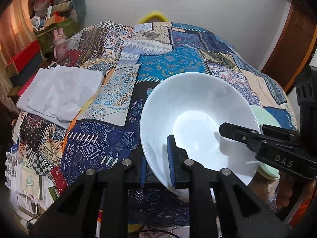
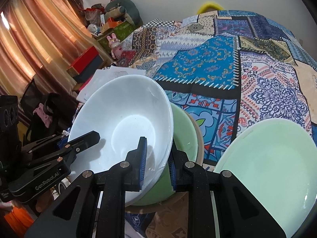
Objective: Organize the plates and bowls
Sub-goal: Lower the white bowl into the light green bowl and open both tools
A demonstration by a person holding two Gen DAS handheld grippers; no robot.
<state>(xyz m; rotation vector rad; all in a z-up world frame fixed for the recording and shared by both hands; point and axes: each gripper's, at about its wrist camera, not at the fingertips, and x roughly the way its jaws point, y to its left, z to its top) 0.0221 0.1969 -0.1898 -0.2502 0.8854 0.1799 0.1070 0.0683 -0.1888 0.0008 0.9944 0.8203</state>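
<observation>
A white bowl (image 1: 198,123) is held tilted over the patterned tablecloth; it also shows in the right wrist view (image 2: 126,123). My left gripper (image 1: 156,158) has its fingers on either side of the bowl's near rim. My right gripper (image 2: 158,162) has its fingers on either side of the opposite rim, one pad inside, one outside. The white bowl sits partly in a green bowl (image 2: 182,130), which rests in a beige bowl (image 2: 199,138). A pale green plate (image 2: 273,174) lies at the right. The right gripper's finger (image 1: 237,132) reaches into the bowl in the left wrist view.
A patterned patchwork cloth (image 1: 168,63) covers the table. A folded white cloth (image 1: 59,91) lies at its left. Boxes, toys and clutter (image 1: 51,23) stand beyond the left edge by curtains. Papers (image 1: 25,174) lie at the near left.
</observation>
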